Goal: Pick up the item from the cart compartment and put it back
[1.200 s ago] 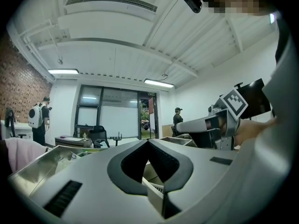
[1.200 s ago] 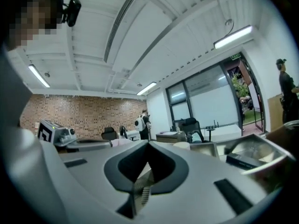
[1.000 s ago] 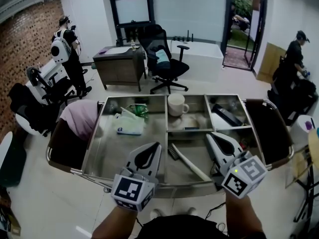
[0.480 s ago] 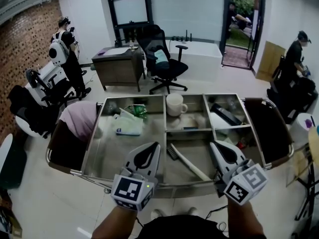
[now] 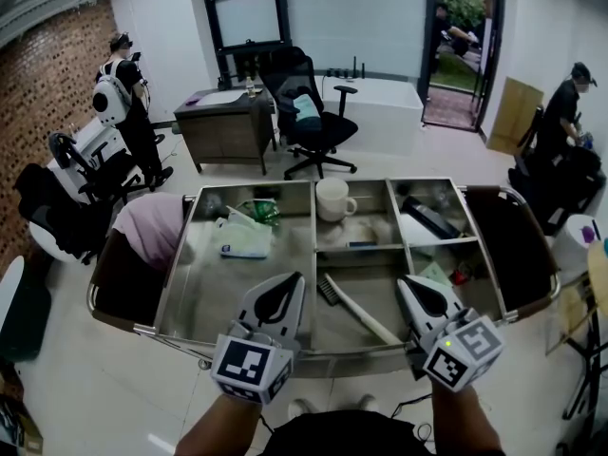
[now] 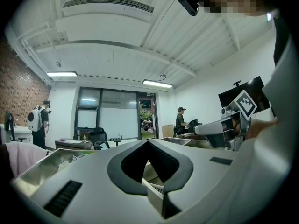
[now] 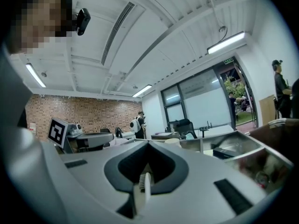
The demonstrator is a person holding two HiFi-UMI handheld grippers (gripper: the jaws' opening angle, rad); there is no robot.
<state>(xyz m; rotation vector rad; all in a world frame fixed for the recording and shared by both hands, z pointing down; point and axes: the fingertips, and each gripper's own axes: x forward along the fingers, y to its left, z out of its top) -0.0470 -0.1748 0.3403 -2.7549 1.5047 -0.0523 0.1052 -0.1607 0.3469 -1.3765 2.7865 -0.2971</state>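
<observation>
A steel cart with several compartments stands before me. In the middle front compartment lies a brush with a long white handle and dark bristles. My left gripper hovers over the near rim just left of the brush, shut and empty. My right gripper hangs just right of the brush over the divider, also shut with nothing held. In the left gripper view the jaws meet at the tip, with the brush showing below them. The right gripper view shows closed jaws above the brush.
A white mug stands in the middle back compartment. Packets lie in the large left compartment, dark and white items at back right, a small red thing at front right. A pink cloth hangs on the cart's left end. Office chairs and people stand beyond.
My right gripper has sunk a little and drawn back toward the cart's near edge. The left gripper and the brush have not moved.
</observation>
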